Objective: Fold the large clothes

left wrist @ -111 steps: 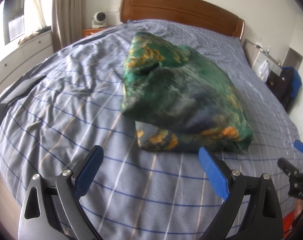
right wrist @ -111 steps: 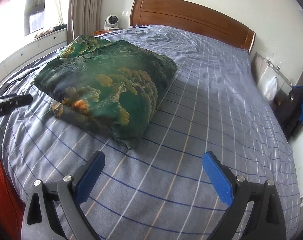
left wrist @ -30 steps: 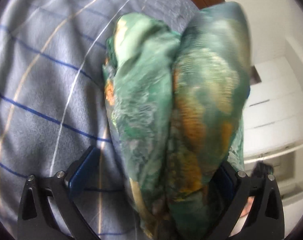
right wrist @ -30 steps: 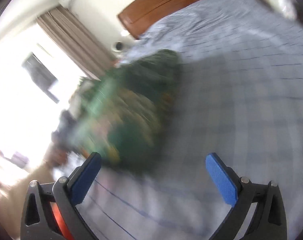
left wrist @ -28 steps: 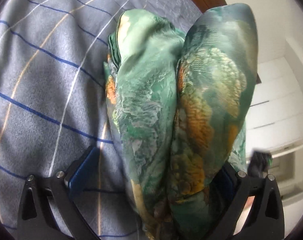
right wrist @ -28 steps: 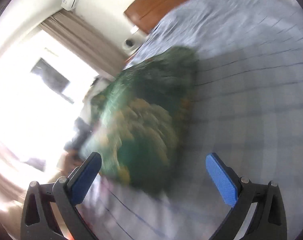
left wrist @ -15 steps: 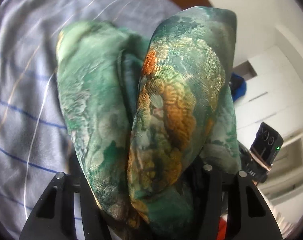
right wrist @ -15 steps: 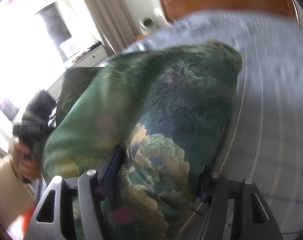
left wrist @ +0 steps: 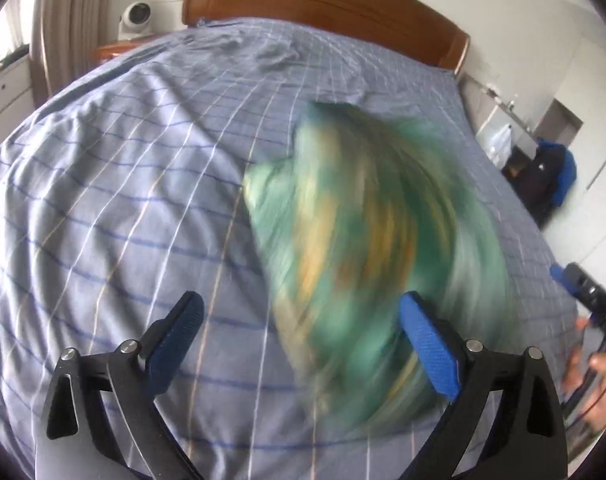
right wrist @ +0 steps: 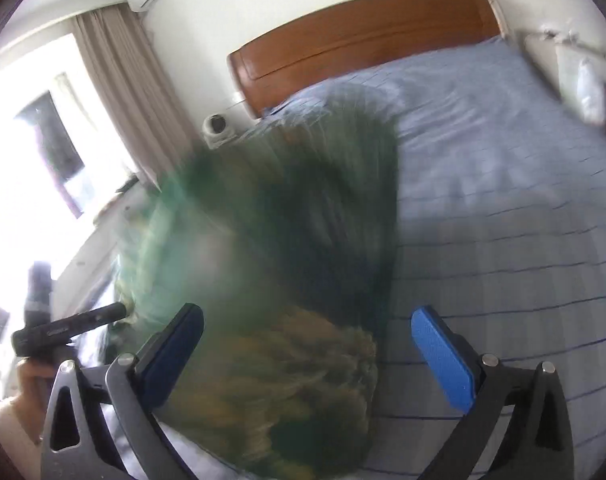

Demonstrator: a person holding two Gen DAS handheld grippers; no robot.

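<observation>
A green and orange patterned garment [left wrist: 375, 256], folded into a thick bundle, is blurred with motion above the blue checked bed [left wrist: 123, 184]. My left gripper [left wrist: 303, 340] is open with its blue pads apart, and the bundle sits just ahead and right of it. In the right wrist view the same garment [right wrist: 287, 280] is a dark green blur ahead of my right gripper [right wrist: 315, 344], which is open. The other gripper shows at the edge of each view, at the right [left wrist: 587, 292] and at the left [right wrist: 67, 328].
A wooden headboard [left wrist: 323, 4] stands at the bed's far end. A white fan [left wrist: 137, 20] sits on a nightstand by the curtain [right wrist: 135, 92]. A dark bag [left wrist: 551, 176] and white cabinets are to the right of the bed.
Both grippers were shut on the garment half a second ago. Both have opened and let it go, and the bundle is dropping toward the bed.
</observation>
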